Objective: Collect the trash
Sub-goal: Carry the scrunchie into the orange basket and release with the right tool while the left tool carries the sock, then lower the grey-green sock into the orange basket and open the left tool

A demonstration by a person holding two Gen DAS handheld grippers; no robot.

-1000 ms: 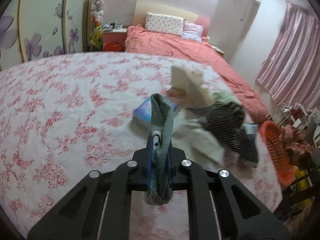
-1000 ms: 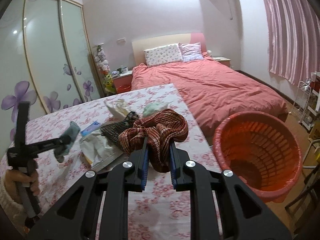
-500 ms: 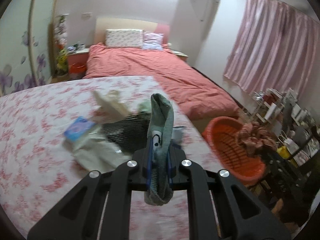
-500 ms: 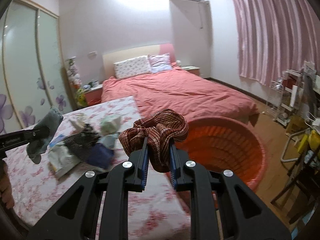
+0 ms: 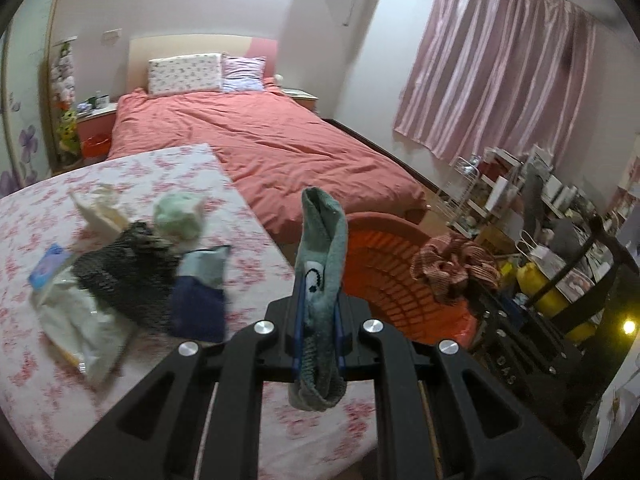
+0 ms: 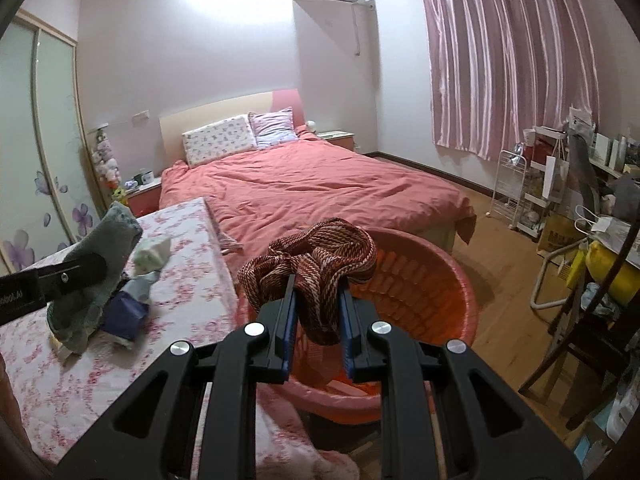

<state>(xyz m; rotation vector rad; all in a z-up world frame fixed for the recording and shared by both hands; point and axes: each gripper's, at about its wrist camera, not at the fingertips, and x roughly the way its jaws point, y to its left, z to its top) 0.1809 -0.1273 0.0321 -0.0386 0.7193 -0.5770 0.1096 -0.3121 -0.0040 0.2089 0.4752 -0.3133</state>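
While the right fingers [image 6: 317, 334] clamp a bunched scarf [image 6: 316, 264], the left fingers [image 5: 318, 334] pinch a grey-green sock [image 5: 320, 264] standing upright.

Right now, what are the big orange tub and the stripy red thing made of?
The orange tub looks like moulded plastic: glossy, with a grid of slots in its wall. The stripy red thing looks like knitted fabric, probably yarn or wool: soft folds, woven zigzag stripes, drooping where the right tool pinches it.

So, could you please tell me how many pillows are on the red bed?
2, both at the headboard end of the red bed: a floral white pillow on the left and a striped lilac pillow right beside it. None others show.
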